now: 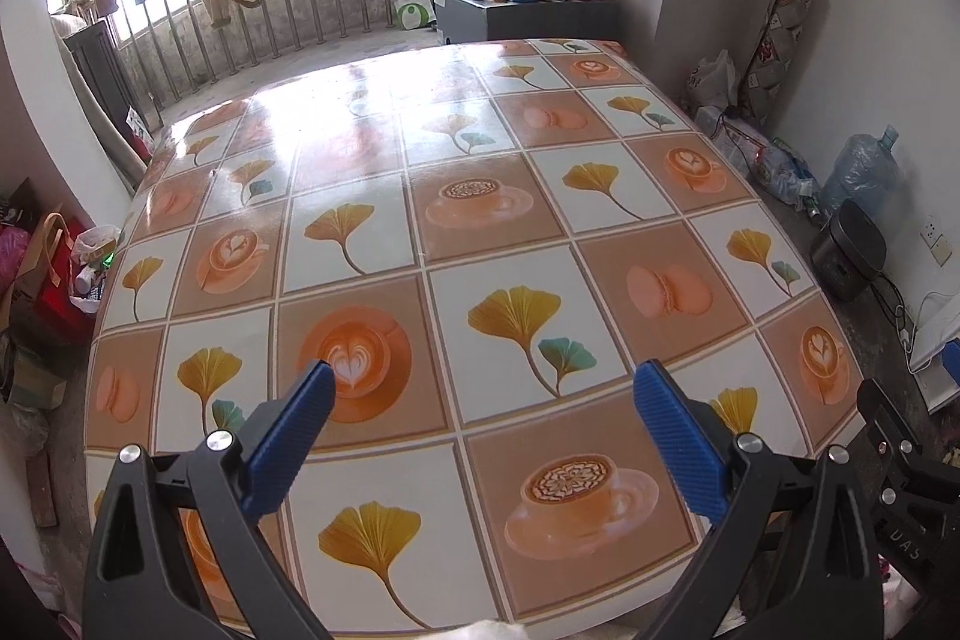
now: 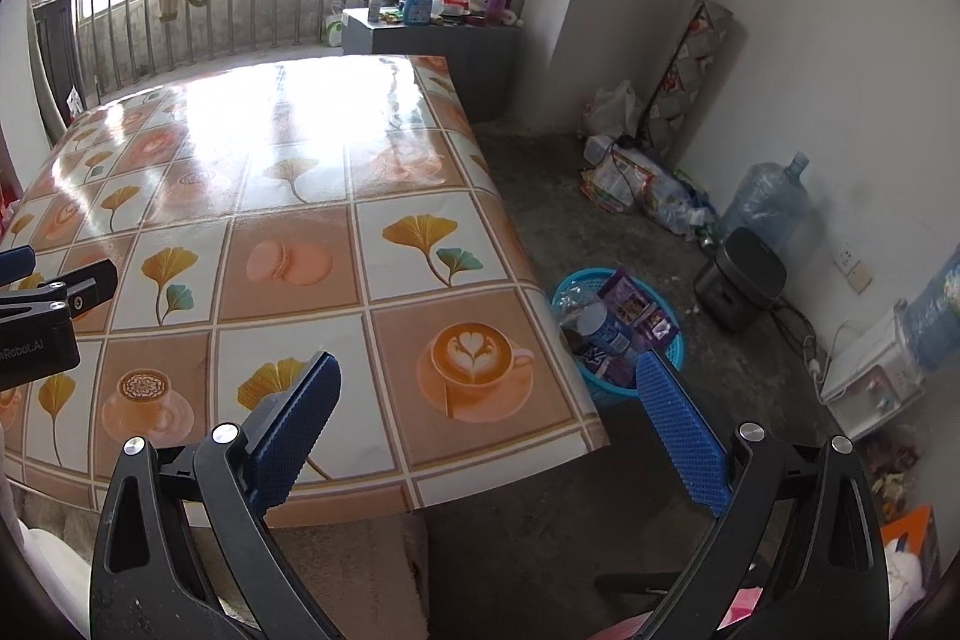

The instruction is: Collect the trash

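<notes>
Both tools, left (image 1: 483,379) and right (image 2: 489,370), hung spread and empty over the glossy tiled worktop (image 1: 480,196); crinkly wrappers filled the round blue mesh basket (image 2: 666,340).

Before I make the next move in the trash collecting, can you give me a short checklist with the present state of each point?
1. Left claw open and holding nothing: ok.
2. Right claw open and holding nothing: ok.
3. Trash left on the tabletop: none shows in either view; ok.
4. Blue basket on the floor beside the table's right edge, with wrappers and a bottle inside: ok.
5. Room left in the basket: cannot tell, the table edge and the right claw hide part of it.
6. Loose packets on the floor by the wall, whether they count as trash: cannot tell.
</notes>
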`<action>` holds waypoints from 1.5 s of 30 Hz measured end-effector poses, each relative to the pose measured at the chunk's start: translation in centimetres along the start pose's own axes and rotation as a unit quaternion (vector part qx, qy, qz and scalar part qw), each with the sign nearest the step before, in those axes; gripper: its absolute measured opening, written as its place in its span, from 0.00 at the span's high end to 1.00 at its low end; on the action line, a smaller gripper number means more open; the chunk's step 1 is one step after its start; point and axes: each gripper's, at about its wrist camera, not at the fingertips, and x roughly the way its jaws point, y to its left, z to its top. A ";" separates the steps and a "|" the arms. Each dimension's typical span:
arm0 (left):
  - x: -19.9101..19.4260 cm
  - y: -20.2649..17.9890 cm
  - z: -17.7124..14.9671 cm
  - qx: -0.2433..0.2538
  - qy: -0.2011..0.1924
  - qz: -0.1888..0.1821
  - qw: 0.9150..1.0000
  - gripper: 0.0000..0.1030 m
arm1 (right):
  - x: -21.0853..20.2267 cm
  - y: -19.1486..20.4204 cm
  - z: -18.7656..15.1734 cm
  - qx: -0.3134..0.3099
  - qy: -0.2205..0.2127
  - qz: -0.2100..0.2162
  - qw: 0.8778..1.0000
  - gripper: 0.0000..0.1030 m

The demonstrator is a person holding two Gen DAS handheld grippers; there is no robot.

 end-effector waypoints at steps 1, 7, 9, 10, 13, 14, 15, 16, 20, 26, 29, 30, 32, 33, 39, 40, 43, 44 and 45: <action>0.0 -0.1 0.0 0.003 -0.001 0.002 1.000 0.05 | 0.1 -0.3 0.0 0.003 0.001 -0.003 1.000 0.08; 0.4 -0.4 0.2 0.014 -0.003 0.008 1.000 0.05 | 0.7 -1.8 -0.3 0.020 0.010 -0.017 1.000 0.08; 0.6 -0.6 0.3 0.018 0.000 0.008 1.000 0.05 | 0.9 -2.1 -0.4 0.024 0.014 -0.018 0.999 0.08; 0.7 -0.7 0.3 0.020 0.000 0.008 1.000 0.05 | 1.0 -2.1 -0.5 0.025 0.015 -0.018 0.999 0.08; 0.9 -1.1 0.3 0.025 0.005 0.007 1.000 0.05 | 1.3 -2.2 -0.6 0.024 0.018 -0.018 0.999 0.08; 1.0 -1.2 0.2 0.027 0.006 0.007 1.000 0.05 | 1.3 -2.2 -0.6 0.024 0.019 -0.018 0.999 0.08; 1.1 -1.3 0.2 0.028 0.006 0.007 1.000 0.05 | 1.4 -2.2 -0.6 0.024 0.020 -0.017 0.999 0.08; 1.2 -1.4 0.2 0.030 0.007 0.006 1.000 0.05 | 1.5 -2.2 -0.6 0.024 0.021 -0.016 0.999 0.08; 1.3 -1.6 0.3 0.034 0.007 0.006 0.999 0.05 | 1.5 -2.3 -0.6 0.024 0.022 -0.015 0.999 0.08; 1.4 -1.8 0.2 0.037 0.011 0.004 0.999 0.05 | 1.6 -2.4 -0.6 0.024 0.022 -0.012 0.999 0.08; 1.5 -1.9 0.2 0.038 0.013 0.003 0.999 0.05 | 1.6 -2.4 -0.6 0.025 0.022 -0.013 0.999 0.08; 1.6 -1.9 0.2 0.038 0.014 0.003 0.999 0.05 | 1.7 -2.5 -0.6 0.025 0.022 -0.012 0.999 0.08; 1.6 -1.9 0.1 0.038 0.015 0.003 0.999 0.05 | 1.7 -2.5 -0.6 0.025 0.022 -0.012 0.999 0.08; 1.6 -2.0 0.1 0.039 0.015 0.003 0.999 0.05 | 1.7 -2.5 -0.5 0.025 0.022 -0.012 0.999 0.08; 1.7 -2.0 0.1 0.039 0.016 0.002 0.999 0.05 | 1.6 -2.5 -0.6 0.025 0.022 -0.012 0.999 0.08; 1.7 -2.1 0.1 0.039 0.017 0.002 0.999 0.05 | 1.6 -2.5 -0.6 0.025 0.022 -0.012 0.999 0.08; 1.8 -2.1 0.1 0.040 0.018 0.002 0.999 0.05 | 1.6 -2.5 -0.6 0.025 0.022 -0.012 0.999 0.08; 1.7 -2.1 0.1 0.040 0.018 0.001 0.999 0.05 | 1.6 -2.4 -0.5 0.025 0.022 -0.012 0.999 0.08; 1.7 -2.1 0.1 0.041 0.018 0.001 0.999 0.05 | 1.6 -2.4 -0.6 0.025 0.022 -0.013 0.999 0.08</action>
